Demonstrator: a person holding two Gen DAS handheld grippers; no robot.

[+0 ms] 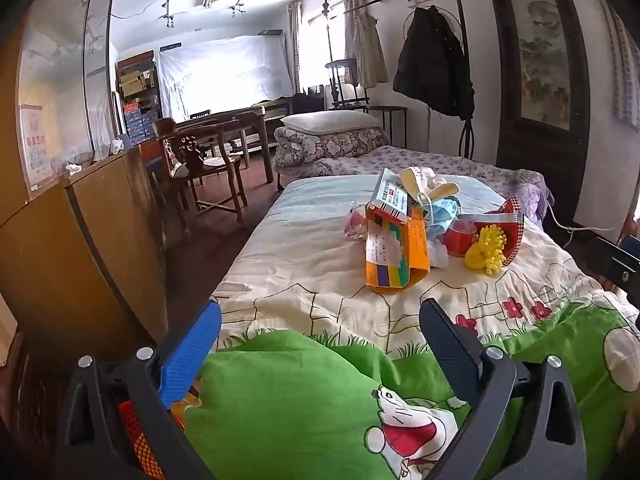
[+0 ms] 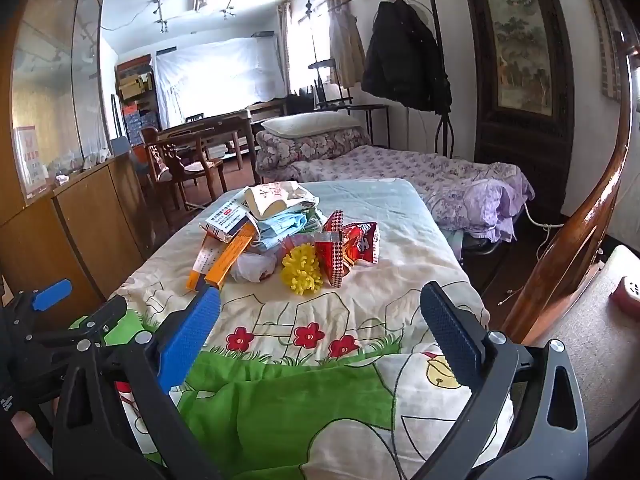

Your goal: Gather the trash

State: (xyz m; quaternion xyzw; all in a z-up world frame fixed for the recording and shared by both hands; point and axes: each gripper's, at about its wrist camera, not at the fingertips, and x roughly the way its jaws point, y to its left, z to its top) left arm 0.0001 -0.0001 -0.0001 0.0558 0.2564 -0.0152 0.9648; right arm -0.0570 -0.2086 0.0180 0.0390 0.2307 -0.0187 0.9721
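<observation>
Bedroom clutter is seen all round, and a bed (image 2: 420, 248) with a cartoon quilt fills the foreground. The trash is heaped together in the middle of the quilt: an orange box (image 1: 394, 256), a white box (image 2: 226, 220), blue face masks (image 2: 276, 228), a red snack bag (image 2: 362, 242), a checked red wrapper (image 2: 332, 256) and a yellow spiky toy (image 2: 300, 268). Both sets of tongs are held spread wide, nothing between their pads, above the green end of the quilt. From the left tongs (image 1: 320, 320) the heap is found at about one o'clock, the orange box nearest, its long axis running almost straight away from the tongs. From the right tongs (image 2: 320, 308) the heap lies at about eleven to twelve o'clock, with the yellow toy and checked wrapper at the near edge and the orange box slanting from seven to one. Neither is touching anything; the right tongs are judged slightly nearer the heap. Whichever hand goes first, a forward reach would be called for. No bin or bag for the trash can be made out in either view.
</observation>
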